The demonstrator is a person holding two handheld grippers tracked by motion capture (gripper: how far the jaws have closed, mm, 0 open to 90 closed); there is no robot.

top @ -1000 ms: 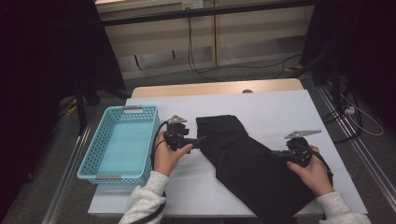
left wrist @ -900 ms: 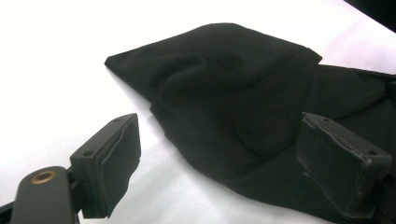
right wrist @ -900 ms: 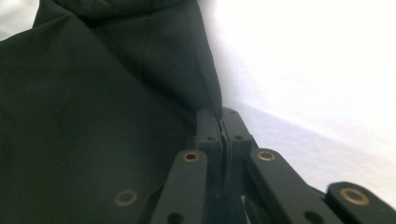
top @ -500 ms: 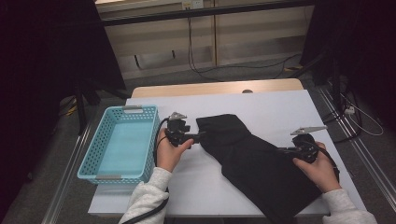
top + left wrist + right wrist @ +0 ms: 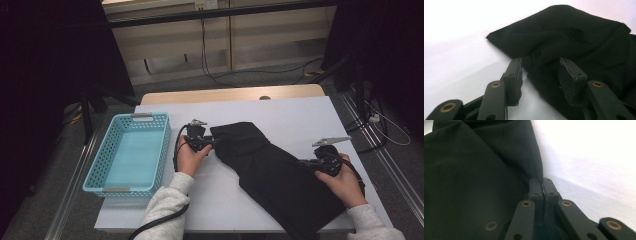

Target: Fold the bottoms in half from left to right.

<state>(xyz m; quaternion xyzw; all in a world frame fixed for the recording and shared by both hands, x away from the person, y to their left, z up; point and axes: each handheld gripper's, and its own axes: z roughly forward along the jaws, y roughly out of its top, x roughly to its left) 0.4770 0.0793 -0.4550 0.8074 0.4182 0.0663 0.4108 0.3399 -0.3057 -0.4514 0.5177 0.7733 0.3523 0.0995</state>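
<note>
Right gripper [image 5: 305, 162] is clamped on the black cloth's [image 5: 270, 170] edge to pin it while the left gripper [image 5: 540, 71], half-open, has been closing around a fold.

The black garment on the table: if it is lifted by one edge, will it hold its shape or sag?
The black garment will probably sag: it lies flat with soft folds and hangs over the white table's near edge. It looks light, since the right hand-held gripper pinches its edge into a thin fold. Pushed, it would likely bunch rather than slide whole.
</note>
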